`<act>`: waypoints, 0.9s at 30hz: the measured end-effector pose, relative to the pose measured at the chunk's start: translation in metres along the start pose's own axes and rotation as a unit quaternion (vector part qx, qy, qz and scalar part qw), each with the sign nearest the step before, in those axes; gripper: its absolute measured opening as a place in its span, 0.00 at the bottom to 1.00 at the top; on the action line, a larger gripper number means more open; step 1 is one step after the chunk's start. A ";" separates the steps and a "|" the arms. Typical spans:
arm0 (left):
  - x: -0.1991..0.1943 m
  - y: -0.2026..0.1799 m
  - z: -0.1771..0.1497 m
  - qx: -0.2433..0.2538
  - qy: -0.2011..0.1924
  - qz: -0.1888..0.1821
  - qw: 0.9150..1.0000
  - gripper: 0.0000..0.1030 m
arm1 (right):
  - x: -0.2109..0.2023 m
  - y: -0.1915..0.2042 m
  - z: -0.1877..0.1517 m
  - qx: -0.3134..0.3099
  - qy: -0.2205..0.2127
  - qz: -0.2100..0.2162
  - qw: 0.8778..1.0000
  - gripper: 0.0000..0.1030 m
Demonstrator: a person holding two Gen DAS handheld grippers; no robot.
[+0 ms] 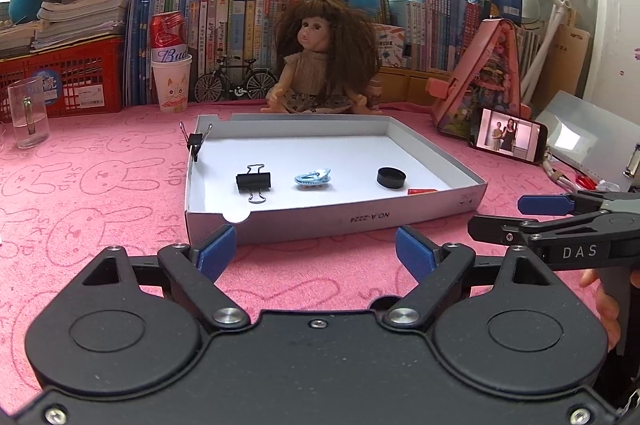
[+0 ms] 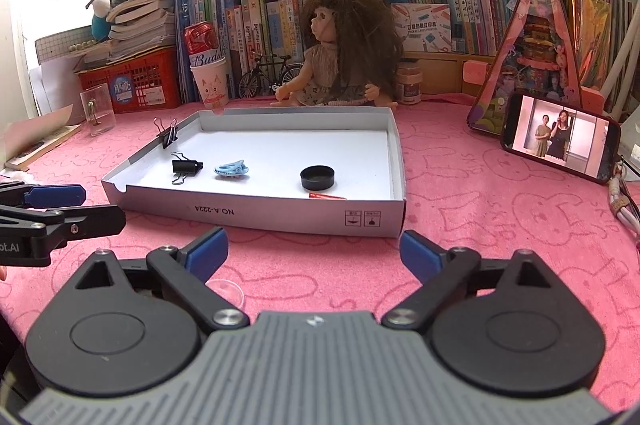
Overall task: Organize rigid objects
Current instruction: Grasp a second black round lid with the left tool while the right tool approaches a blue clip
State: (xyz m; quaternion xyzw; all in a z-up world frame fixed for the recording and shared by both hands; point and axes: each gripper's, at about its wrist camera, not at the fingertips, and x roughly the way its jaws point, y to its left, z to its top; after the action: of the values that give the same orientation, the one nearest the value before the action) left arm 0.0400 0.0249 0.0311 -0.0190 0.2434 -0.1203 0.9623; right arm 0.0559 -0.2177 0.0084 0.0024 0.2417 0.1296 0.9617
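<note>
A shallow white box lid (image 1: 332, 221) (image 2: 256, 215) lies on the pink cloth. Inside it are a black binder clip (image 1: 253, 181) (image 2: 186, 167), a light blue hair clip (image 1: 313, 178) (image 2: 232, 169), a black round cap (image 1: 391, 177) (image 2: 317, 177) and a small red piece (image 1: 422, 191) (image 2: 326, 196). Another binder clip (image 1: 195, 141) (image 2: 168, 133) is clamped on the lid's left wall. My left gripper (image 1: 316, 251) stands open just in front of the lid with nothing between its fingers. My right gripper (image 2: 314, 251) is open too, also before the lid and empty.
A doll (image 1: 324, 65), a toy bicycle (image 1: 236, 81), a paper cup with a can (image 1: 172, 81), a glass (image 1: 28, 113), red baskets and books line the back. A phone (image 2: 560, 137) leans at the right. A small clear disc (image 2: 226, 289) lies on the cloth.
</note>
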 end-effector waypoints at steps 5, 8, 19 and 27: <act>-0.003 0.001 -0.008 -0.002 0.007 -0.005 1.000 0.83 | -0.002 -0.001 -0.007 0.000 0.004 -0.004 1.000 0.95; -0.005 0.002 -0.012 -0.003 0.011 -0.007 1.000 0.83 | -0.004 -0.003 -0.010 0.000 0.006 -0.008 1.000 0.95; -0.012 0.003 -0.028 0.006 0.030 -0.019 0.999 0.77 | -0.012 -0.004 -0.019 -0.019 0.014 -0.019 1.000 0.95; -0.018 -0.002 -0.039 0.020 0.046 -0.036 0.998 0.59 | -0.016 -0.002 -0.028 -0.023 0.015 -0.018 0.999 0.94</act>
State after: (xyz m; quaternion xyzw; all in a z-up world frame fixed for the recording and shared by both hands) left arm 0.0056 0.0277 0.0053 -0.0032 0.2844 -0.1603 0.9452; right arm 0.0296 -0.2255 -0.0085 -0.0264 0.2533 0.1182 0.9598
